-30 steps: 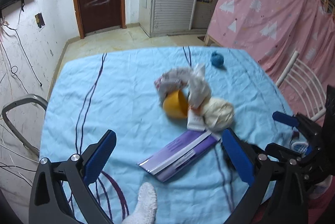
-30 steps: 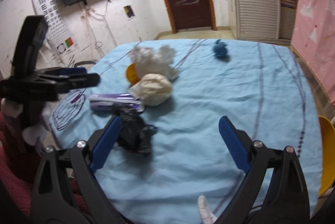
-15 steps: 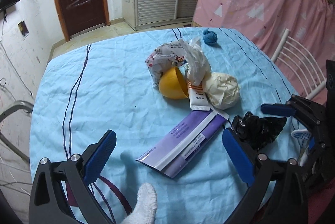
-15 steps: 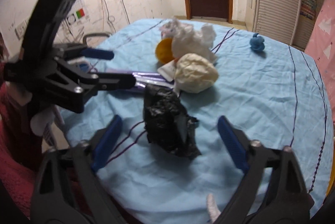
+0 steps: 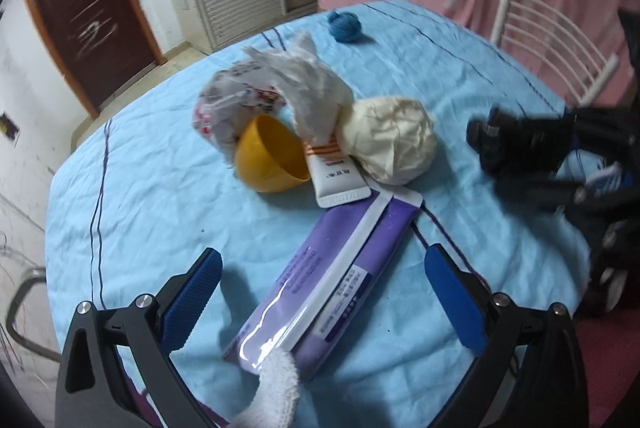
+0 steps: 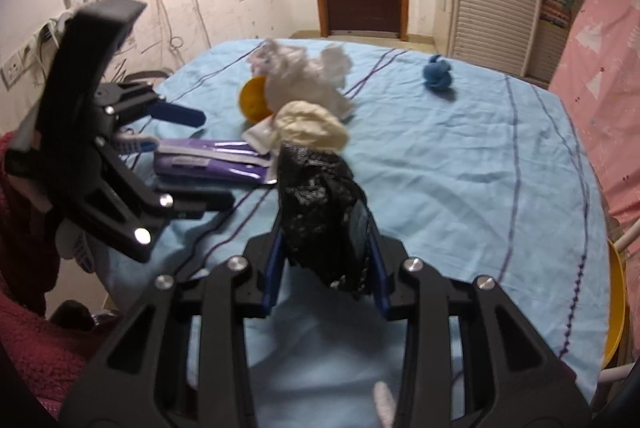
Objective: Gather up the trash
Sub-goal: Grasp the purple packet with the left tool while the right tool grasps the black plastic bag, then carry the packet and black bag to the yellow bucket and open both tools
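At the near edge of the worktop (image 6: 460, 164), draped in a light blue cloth, the right tool (image 6: 326, 248) has a crumpled black plastic bag (image 6: 320, 204) between its blue pads; jaws are closing, pads pressed into both flanks of the bag, so the grip looks made. The bag's lower part is dark and blurred; I cannot tell whether it rests on the cloth or is clear of it. The left tool (image 5: 320, 292) hangs wide open over the long purple packet (image 5: 332, 280), holding nothing, one pad on either side and above it. Remaining trash lies clustered further in: cream paper wad (image 5: 388, 140), white tube (image 5: 334, 172), yellow bowl (image 5: 268, 156) on its side, and a white plastic bag (image 5: 296, 92) behind them, all touching or nearly so. A blue ball (image 5: 344, 24) sits well apart, towards the far edge. Judgement: step in hand is securing the black bag. To do it well, finish the squeeze before lifting, since thin film slips and may trail; lift straight up so it does not drag the cloth. The left tool should line its pads across the packet's narrow width and come down low, as the packet lies flat.
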`<state>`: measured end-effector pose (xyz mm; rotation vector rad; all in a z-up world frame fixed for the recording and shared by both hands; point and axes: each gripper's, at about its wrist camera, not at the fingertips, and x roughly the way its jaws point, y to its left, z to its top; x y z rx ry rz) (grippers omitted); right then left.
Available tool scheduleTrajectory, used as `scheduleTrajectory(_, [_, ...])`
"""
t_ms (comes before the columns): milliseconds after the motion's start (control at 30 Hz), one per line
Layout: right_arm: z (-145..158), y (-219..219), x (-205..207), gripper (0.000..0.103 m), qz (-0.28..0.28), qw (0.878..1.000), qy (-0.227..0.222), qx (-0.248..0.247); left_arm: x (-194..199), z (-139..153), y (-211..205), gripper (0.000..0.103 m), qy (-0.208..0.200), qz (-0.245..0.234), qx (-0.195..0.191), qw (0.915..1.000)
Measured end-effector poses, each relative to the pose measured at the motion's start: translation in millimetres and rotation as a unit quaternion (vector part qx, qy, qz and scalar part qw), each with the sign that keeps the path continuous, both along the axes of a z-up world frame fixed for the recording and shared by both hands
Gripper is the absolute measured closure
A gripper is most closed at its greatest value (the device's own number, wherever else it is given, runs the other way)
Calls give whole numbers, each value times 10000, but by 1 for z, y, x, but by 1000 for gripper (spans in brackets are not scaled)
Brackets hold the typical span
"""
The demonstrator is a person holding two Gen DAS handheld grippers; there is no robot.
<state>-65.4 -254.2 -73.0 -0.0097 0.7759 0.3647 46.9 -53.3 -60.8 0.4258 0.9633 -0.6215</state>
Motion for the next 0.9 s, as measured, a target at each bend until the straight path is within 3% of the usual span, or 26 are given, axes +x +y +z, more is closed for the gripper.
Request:
scheduleTrajectory(67, [1, -4, 2, 68, -53, 10000, -13, 24, 0, 1, -2, 15, 41, -80, 13, 10000])
scheduleTrajectory(167, [3, -6, 5, 68, -81, 9999, -37, 66, -4, 2, -2, 32, 200, -241, -126, 9994])
scheduleTrajectory(333, [2, -5, 4, 68, -72, 9999, -50, 118, -13, 4, 0, 48, 225, -333, -205, 9990])
scheduleTrajectory(500, [5, -7, 0, 68, -95, 9998, -131, 149, -20, 8, 9, 73, 252, -268, -294, 9989])
scheduleTrajectory(600, [5, -9, -2, 68, -108, 9996, -159, 185, -26, 8, 14, 78, 214, -227, -346, 9989])
scheduleTrajectory(900, [5, -19, -9, 68, -165, 9990, -258, 316, -52, 20, 28, 79, 218, -77, -447, 9987])
